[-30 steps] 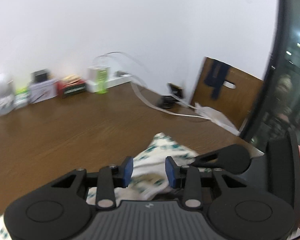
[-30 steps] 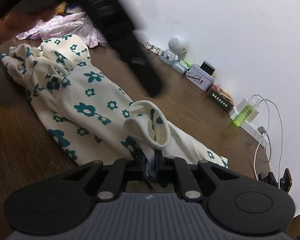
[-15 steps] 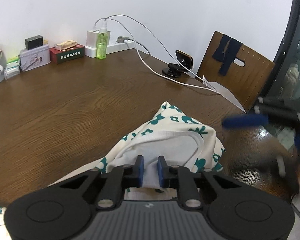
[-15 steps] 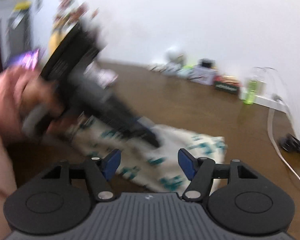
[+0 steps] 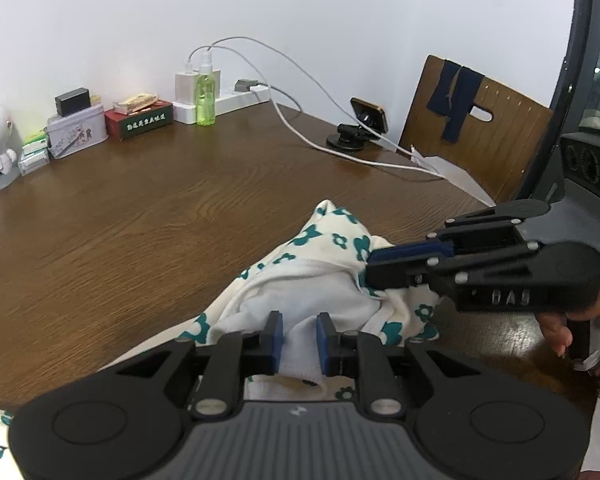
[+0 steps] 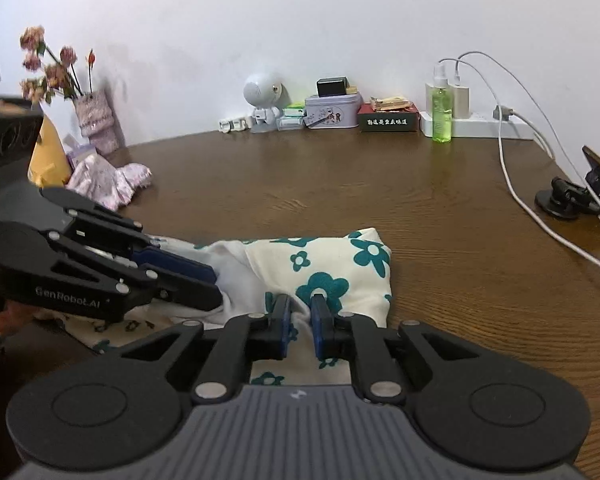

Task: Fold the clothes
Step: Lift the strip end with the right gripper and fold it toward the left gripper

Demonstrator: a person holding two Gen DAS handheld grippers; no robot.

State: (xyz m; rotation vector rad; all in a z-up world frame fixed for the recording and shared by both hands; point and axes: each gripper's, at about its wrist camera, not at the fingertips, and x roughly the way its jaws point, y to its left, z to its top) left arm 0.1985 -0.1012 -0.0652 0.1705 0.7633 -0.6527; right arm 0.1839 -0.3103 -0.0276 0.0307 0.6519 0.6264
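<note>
Garment lies bunched on table, fold unfinished. Left gripper and right gripper each pinch cloth between narrowed fingers.

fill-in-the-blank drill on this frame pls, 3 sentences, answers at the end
1. Both the left gripper and the right gripper are shut on the cream garment with teal ____ print.
2. The garment lies on a brown ____ table.
3. The translucent green bottle stands beside a white power ____ by the wall.

Answers: flower; wooden; strip
</note>
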